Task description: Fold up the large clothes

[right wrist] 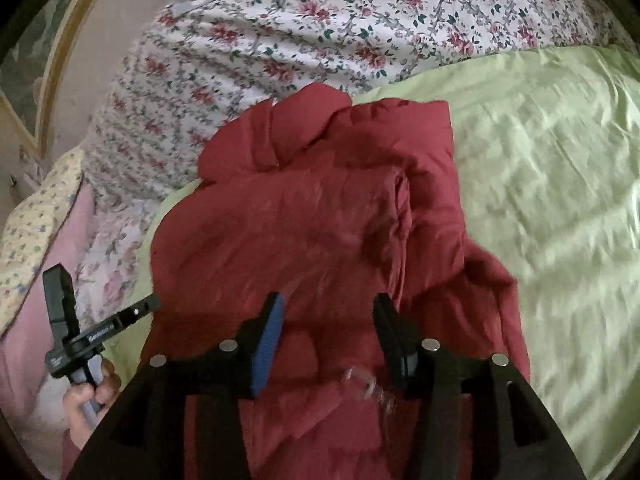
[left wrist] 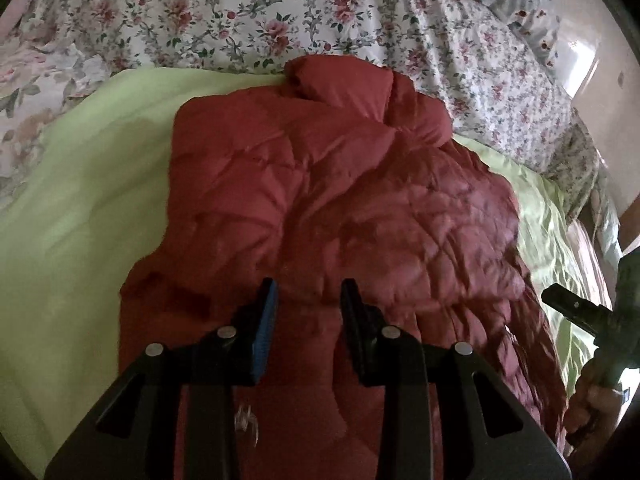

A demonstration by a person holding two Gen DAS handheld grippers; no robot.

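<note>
A dark red quilted jacket (left wrist: 320,184) lies bunched and partly folded on a pale green sheet (left wrist: 80,220), its collar end toward the floral bedding. My left gripper (left wrist: 308,300) hovers over the jacket's near end, open with a narrow gap and no cloth pinched between its fingers. In the right wrist view the same jacket (right wrist: 300,220) lies with a fold running down its middle. My right gripper (right wrist: 330,312) is open wider above its near end, with nothing between the pads. A person's hand (right wrist: 88,396) holds the left tool at the lower left.
Floral bedding (left wrist: 200,20) covers the bed beyond the jacket. The green sheet (right wrist: 540,160) spreads wide to the right. A pink pillow (right wrist: 24,340) and a wooden frame (right wrist: 68,60) stand at the left edge. A glossy pale panel (left wrist: 600,80) borders the bed.
</note>
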